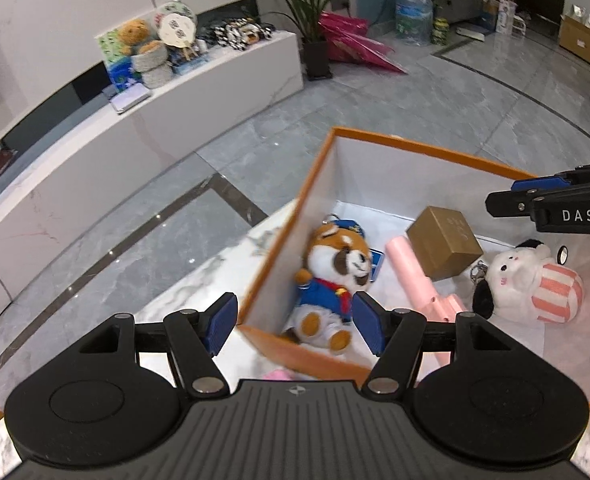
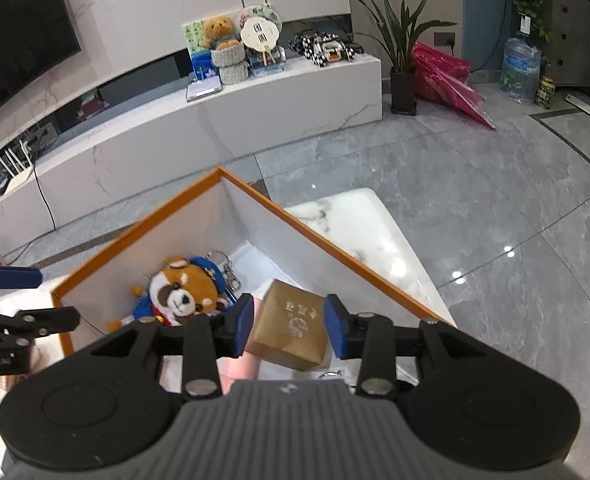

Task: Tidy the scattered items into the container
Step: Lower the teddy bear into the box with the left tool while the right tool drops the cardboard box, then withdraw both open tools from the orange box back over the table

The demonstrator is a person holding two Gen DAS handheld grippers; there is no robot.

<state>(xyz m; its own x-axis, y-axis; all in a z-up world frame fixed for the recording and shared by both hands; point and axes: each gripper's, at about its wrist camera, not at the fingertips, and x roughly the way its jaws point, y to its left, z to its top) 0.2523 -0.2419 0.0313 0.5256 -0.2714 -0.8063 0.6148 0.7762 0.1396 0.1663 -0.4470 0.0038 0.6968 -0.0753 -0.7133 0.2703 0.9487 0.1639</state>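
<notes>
Pink tube [image 1: 409,270] partly under gold box [image 1: 445,242], near orange rim [image 1: 303,354] blurred

**Colours in and around the box**

The box [image 1: 415,148] has an orange rim and white walls. Inside lie a brown-and-white plush [image 1: 331,276] in blue with a red scarf, a gold carton [image 1: 445,242], a pink tube [image 1: 409,268] and a white plush [image 1: 531,280] with pink-and-white stripes. The table [image 2: 359,220] is white marble veined grey.

Left gripper [image 1: 295,322]: black linkage arms, blue ribbed pads, silver pivot screws, ribbed grey body. Right gripper [image 2: 288,325]: same build, "DAS" lettering.
</notes>
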